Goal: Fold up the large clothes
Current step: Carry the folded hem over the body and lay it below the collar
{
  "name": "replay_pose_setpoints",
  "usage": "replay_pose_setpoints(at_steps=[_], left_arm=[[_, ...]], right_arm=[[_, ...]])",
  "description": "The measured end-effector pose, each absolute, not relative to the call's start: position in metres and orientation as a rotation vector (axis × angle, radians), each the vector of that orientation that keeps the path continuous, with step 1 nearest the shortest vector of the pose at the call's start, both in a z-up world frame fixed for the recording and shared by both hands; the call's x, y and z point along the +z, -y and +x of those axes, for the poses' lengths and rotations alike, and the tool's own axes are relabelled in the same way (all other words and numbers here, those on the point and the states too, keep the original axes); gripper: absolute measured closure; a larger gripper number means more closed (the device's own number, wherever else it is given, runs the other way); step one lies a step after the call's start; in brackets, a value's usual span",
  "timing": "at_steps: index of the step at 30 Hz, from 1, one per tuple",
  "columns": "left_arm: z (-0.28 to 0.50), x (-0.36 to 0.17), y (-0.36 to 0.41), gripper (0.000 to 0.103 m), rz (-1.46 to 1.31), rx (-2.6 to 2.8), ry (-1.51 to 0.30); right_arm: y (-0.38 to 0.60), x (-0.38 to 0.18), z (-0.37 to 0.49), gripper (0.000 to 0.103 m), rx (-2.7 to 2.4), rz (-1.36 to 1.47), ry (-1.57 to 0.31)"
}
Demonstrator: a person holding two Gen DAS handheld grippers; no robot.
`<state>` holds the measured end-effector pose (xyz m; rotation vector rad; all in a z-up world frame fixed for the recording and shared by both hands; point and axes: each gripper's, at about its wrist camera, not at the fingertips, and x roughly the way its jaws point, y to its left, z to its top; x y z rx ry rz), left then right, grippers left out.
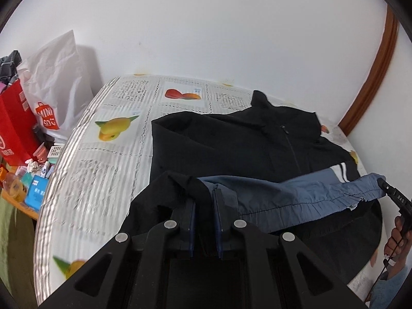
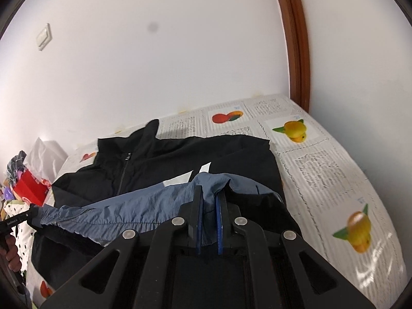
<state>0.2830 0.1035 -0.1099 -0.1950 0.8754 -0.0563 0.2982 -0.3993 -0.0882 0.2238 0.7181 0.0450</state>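
Note:
A black zip-up jacket (image 1: 231, 144) with a blue hem band (image 1: 296, 195) lies on the bed, collar toward the far wall. My left gripper (image 1: 204, 198) is shut on one end of the hem, where black and blue cloth bunch between its pads. My right gripper (image 2: 209, 193) is shut on the other end of the blue hem (image 2: 128, 206). The band stretches between them, raised above the jacket's body (image 2: 159, 162). Each gripper also shows in the other's view: the right gripper (image 1: 383, 184) at the far right, the left gripper (image 2: 32, 212) at the far left, both hand-held.
The bed sheet (image 1: 108, 159) has a fruit and text print. A white shopping bag (image 1: 54, 85), a red bag (image 1: 15, 123) and small clutter stand beside the bed on the left. A brown door frame (image 2: 296, 38) rises behind the bed's far corner.

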Motion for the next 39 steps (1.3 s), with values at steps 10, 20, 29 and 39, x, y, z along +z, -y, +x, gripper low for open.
replay_pose_setpoints(at_steps=[10, 20, 29, 39], left_arm=[[0.318, -0.131, -0.097, 0.086, -0.199, -0.050, -0.919], [0.289, -0.101, -0.085, 0.062, -0.171, -0.111, -0.861], [0.241, -0.087, -0.087, 0.052, -0.126, -0.143, -0.840], [0.278, -0.136, -0.053, 0.052, -0.063, -0.148, -0.956]], right_arm=[[0.396, -0.123, 0.343, 0.091, -0.010, 0.195, -0.797], [0.395, -0.085, 0.311, 0.069, -0.011, 0.120, -0.730], [0.361, -0.084, 0.273, 0.068, 0.137, 0.021, -0.767], [0.336, -0.132, 0.313, 0.068, 0.140, -0.049, -0.920]])
